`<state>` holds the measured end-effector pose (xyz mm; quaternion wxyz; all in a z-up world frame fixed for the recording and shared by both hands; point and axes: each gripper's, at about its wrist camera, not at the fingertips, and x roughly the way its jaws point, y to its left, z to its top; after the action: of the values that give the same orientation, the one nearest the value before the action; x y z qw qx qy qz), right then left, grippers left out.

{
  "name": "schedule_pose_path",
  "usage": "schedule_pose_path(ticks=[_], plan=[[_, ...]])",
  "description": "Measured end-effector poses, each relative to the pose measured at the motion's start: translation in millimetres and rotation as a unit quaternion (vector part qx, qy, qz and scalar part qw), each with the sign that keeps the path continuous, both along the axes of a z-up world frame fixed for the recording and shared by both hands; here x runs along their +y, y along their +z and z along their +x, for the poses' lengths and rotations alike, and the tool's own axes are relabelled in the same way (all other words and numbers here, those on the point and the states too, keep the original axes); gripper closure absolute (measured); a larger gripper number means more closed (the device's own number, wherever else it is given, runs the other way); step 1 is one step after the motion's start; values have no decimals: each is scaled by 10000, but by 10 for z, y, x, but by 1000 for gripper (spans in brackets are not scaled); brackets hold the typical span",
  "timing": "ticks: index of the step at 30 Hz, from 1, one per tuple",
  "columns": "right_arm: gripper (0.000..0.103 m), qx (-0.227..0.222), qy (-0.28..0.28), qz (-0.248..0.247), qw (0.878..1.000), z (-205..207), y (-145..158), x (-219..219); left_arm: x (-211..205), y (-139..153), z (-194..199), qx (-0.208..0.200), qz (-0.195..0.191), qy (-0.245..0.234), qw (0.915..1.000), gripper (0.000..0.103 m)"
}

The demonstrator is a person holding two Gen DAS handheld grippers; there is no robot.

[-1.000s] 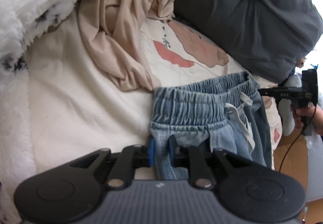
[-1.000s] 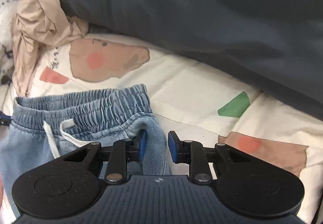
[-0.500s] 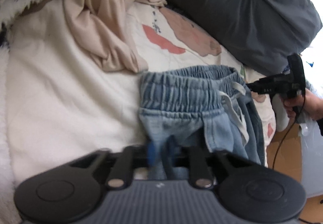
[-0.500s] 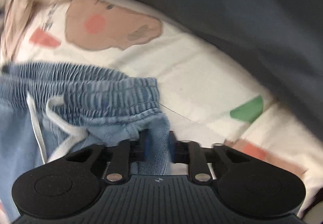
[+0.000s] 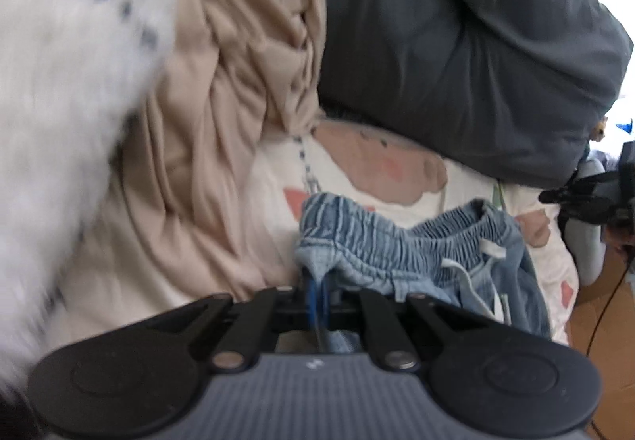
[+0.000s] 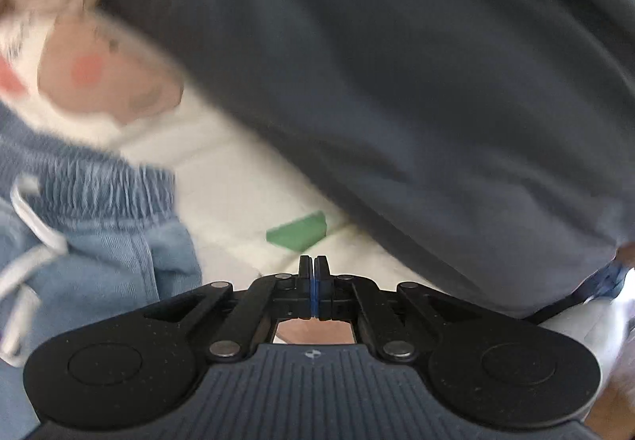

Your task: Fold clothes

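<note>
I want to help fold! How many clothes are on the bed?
2: the blue denim shorts in front, and a crumpled beige garment left of them. More may hide under the grey duvet.

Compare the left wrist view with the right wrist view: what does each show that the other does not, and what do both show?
Only the left wrist view: the white spotted fleece, and the left gripper shut on an edge of the denim shorts. Only the right wrist view: the green patch on the sheet, and that the right gripper is shut on nothing. Both: the shorts, the grey duvet and the patterned sheet.
</note>
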<state>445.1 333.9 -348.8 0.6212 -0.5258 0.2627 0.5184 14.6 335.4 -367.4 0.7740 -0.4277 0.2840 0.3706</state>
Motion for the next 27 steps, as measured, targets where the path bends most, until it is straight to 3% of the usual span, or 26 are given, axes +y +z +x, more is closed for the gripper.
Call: schedule_pose_path(ticks=[4,8,15,16,18,23,27], plan=[[103,590,-341,167,9975,130,93,-8,-20,26,-74,84,-69,31,9999,99],[102,1342,-721,354,9877,204,73,3,-78,-1,-184,147,-185,54,9997,99],[98,2183,-702,217,9731,39,-60,12,-151,-2,-243,116,-221,-67,9997,99],[95,2255,-674,180,9717,12,-75,13,-157,-7,-248,100,-231,-73,9997,99],[73,2328,-654,121,9703,-25,-132,22,-167,-16,-255,99,-237,-78,9996,99],[70,2376,-693,-37,9689,-63,-313,83,-170,-52,-268,75,-270,-54,9996,99],[71,2583,-897,168,9617,48,-287,94,-167,-66,-268,63,-276,-67,9996,99]])
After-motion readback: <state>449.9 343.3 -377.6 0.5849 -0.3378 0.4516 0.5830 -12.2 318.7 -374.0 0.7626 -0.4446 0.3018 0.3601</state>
